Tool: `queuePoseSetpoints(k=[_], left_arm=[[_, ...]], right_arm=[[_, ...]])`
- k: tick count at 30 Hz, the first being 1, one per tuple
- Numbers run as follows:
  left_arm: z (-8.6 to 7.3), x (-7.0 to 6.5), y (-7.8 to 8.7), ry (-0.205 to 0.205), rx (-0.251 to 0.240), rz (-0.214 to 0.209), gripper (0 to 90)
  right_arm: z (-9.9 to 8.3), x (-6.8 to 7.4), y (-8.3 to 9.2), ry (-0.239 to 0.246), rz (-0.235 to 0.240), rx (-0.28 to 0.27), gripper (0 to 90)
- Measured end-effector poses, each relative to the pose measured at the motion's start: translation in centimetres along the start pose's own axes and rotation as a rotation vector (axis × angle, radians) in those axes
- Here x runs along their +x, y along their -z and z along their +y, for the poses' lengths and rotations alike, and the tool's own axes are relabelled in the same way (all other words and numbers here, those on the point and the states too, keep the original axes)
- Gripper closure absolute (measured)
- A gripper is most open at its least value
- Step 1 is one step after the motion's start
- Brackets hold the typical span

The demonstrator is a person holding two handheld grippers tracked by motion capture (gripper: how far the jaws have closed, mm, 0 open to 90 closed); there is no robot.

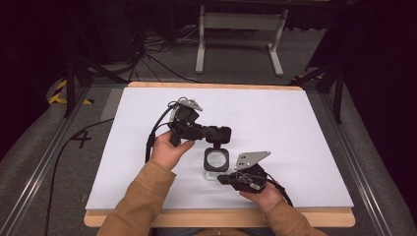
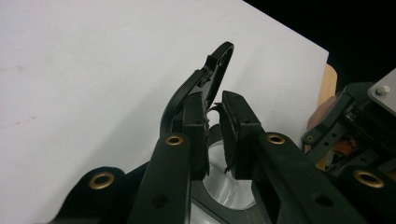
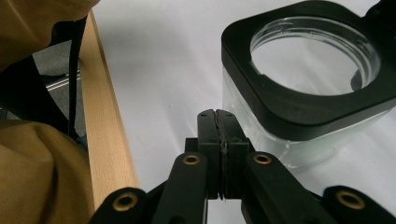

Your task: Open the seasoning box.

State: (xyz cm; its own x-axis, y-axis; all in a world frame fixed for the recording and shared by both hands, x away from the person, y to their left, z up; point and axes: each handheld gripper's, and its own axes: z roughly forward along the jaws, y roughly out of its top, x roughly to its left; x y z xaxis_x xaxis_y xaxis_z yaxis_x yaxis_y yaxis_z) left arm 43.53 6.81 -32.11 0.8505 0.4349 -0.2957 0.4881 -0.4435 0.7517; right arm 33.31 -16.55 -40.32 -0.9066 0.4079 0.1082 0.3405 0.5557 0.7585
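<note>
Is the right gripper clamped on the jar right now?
No, in the right gripper view the right gripper has its jaws pressed together on nothing, just beside the clear jar.

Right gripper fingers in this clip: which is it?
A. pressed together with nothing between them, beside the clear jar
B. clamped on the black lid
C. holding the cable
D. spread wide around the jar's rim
A: in the right gripper view the right gripper has its fingers pressed flat against each other with nothing between them, just beside the wall of the clear jar with a black collar.
</note>
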Motion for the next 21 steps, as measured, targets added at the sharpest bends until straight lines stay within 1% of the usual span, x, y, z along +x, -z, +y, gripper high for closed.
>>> queuePoseSetpoints(k=[6,8,10,12,13,16,21], left_arm=[[-0.21,0.45,0.3,0.03,-0.022,-0.001,79.3],[-0.2,0.42,0.38,0.03,-0.02,-0.006,78.8],[-0.17,0.37,0.43,0.02,-0.012,-0.009,78.7],[-0.17,0.26,0.45,0.015,-0.001,-0.01,77.9],[-0.19,0.23,0.41,0.01,-0.005,-0.01,77.9],[-0.28,0.22,0.57,0.011,0.009,-0.012,77.3],[-0.5,0.12,0.92,0.013,0.004,-0.007,77.4]], right_arm=[[-0.26,-0.23,-0.37,-0.005,-0.006,0.013,90.0],[-0.41,-0.39,-0.55,-0.001,-0.022,0.024,89.9],[-0.59,-0.6,-0.66,-0.01,-0.027,0.032,89.9],[-0.67,-0.79,-0.62,-0.008,-0.026,0.033,90.0],[-0.67,-0.8,-0.62,-0.004,-0.028,0.034,90.0],[-0.65,-0.64,-0.66,0.018,-0.049,0.047,90.0],[-0.6,-0.85,-0.58,0.02,-0.049,0.055,90.0]])
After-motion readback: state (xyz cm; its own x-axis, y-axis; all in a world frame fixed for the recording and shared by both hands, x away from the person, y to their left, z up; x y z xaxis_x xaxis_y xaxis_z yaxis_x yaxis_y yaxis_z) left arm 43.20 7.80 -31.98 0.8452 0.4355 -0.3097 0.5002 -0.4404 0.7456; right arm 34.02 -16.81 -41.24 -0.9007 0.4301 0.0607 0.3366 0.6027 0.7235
